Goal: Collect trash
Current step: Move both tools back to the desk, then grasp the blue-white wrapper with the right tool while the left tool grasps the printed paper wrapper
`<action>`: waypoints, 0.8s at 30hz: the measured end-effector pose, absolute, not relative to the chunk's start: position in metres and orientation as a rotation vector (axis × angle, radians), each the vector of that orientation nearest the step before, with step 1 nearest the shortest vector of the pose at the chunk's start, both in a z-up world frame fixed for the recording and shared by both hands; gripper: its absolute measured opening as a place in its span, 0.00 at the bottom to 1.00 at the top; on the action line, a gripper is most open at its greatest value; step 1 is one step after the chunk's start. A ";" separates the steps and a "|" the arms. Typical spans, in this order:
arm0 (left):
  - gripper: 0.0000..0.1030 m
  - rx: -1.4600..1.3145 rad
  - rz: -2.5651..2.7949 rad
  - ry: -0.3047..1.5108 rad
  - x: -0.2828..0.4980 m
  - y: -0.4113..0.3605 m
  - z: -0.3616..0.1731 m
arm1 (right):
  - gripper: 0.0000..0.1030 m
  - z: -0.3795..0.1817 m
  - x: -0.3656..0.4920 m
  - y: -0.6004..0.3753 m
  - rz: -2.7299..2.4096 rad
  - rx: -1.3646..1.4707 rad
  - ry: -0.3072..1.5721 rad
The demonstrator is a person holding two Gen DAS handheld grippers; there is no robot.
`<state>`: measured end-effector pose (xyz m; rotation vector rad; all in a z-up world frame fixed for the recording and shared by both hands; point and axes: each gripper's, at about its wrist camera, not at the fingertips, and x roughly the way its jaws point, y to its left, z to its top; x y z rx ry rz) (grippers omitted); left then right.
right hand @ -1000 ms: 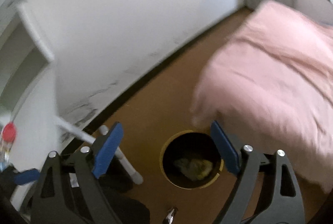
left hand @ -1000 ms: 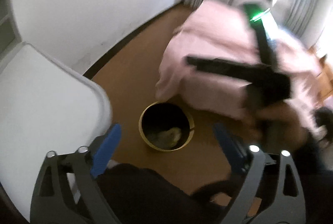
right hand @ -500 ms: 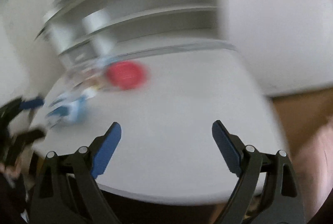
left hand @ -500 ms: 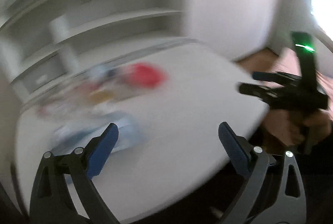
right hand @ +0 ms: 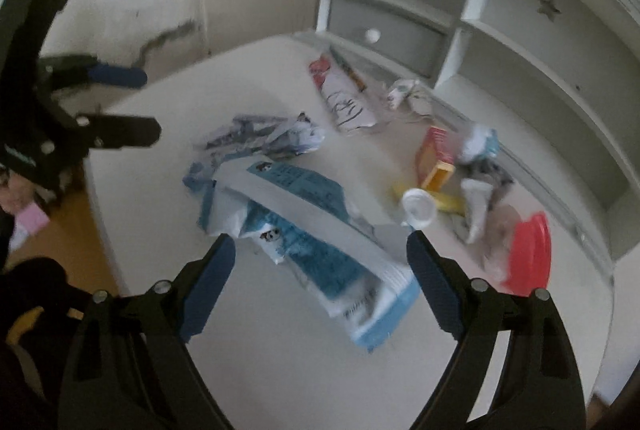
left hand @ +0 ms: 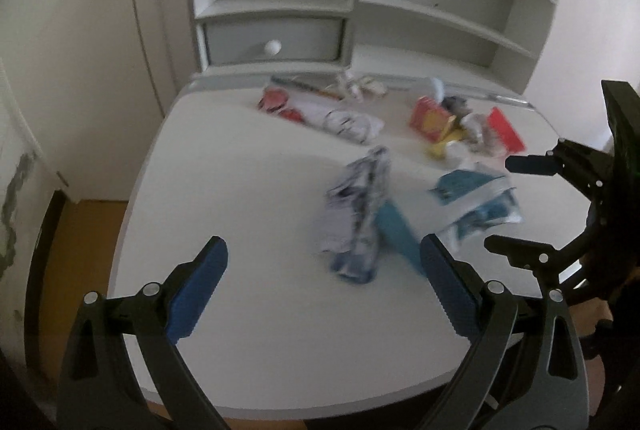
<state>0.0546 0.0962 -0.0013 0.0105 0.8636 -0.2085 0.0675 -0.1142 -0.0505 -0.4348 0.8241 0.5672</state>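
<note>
Trash: scattered wrappers lay across the white desk, mostly toward its back edge and right side, none collected at this moment.
Nearest piece: a blue-and-white plastic bag lay flat near the desk's front, directly ahead of the right gripper.
Crumpled wrapper: a blue-and-white crumpled wrapper lay near the desk's middle, just ahead of the left gripper.
Back-edge litter: a red lid, a red-and-yellow carton and a white cup crowded together below the shelf unit.
Left tongs: wide apart, nothing between the pads.
Right tongs: wide apart too, nothing pinched; the bag sat beyond the tips, not between them.
Risk, thin film: the bag looked limp and flat, so pads closing level with the desk could likely skate over it and grab nothing.
Risk, blur: both views were smeared, so a hurried close could catch only a corner and let the bag slip free.
Risk, crowding: a sweep toward the back-edge cluster could knock the cup or lid off the right edge.
</note>
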 end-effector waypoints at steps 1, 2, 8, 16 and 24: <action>0.91 0.008 -0.205 0.872 0.056 0.100 -0.003 | 0.78 -0.055 0.072 -0.110 0.565 -0.462 0.828; 0.91 0.007 -0.205 0.878 0.058 0.101 -0.006 | 0.77 -0.059 0.076 -0.105 0.563 -0.489 0.837; 0.91 -0.008 -0.180 0.891 0.077 0.110 -0.018 | 0.39 -0.061 0.080 -0.103 0.562 -0.502 0.835; 0.91 0.012 -0.186 0.886 0.097 0.101 -0.021 | 0.27 -0.030 0.078 -0.143 0.552 -0.262 0.819; 0.91 0.125 -0.243 0.897 0.112 0.060 -0.030 | 0.26 -0.022 0.068 -0.184 0.502 -0.123 0.853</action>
